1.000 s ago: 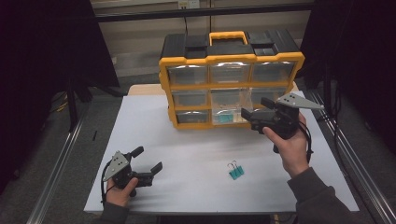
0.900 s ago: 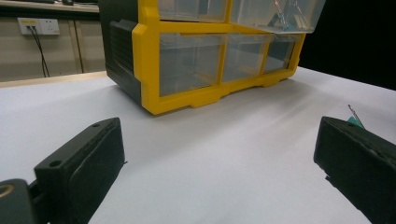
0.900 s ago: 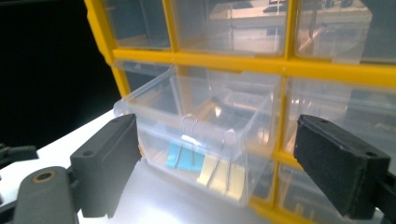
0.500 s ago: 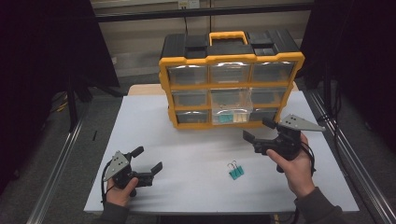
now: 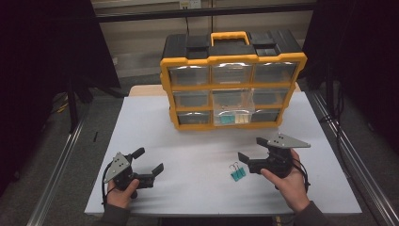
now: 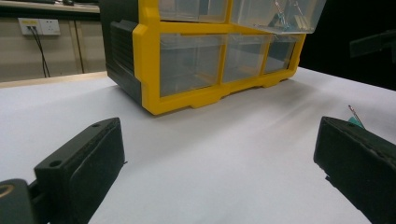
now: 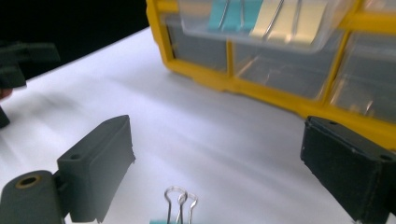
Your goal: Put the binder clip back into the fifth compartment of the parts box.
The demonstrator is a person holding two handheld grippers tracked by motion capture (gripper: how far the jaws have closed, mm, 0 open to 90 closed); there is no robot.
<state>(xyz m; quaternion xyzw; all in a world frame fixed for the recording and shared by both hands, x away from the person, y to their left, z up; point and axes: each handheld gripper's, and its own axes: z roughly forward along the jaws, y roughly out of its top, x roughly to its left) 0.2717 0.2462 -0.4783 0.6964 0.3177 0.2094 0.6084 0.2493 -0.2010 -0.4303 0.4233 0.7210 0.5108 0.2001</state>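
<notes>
High view: right gripper [image 5: 255,154], jaws just opened wide and empty, hangs beside the teal binder clip [image 5: 237,173] (at its seven o'clock); centre both pads over the clip body before squeezing.

The white worktop [image 5: 202,155] lies bare between the two tongs, giving open passage across its near half, broken only by the small teal binder clip with wire handles [image 5: 237,173] lying just beside the right tongs [image 5: 251,155]. At the far edge the yellow-and-black plastic drawer cabinet [image 5: 233,80] blocks the way. Its clear middle drawer [image 5: 233,110] juts out over the worktop.
</notes>
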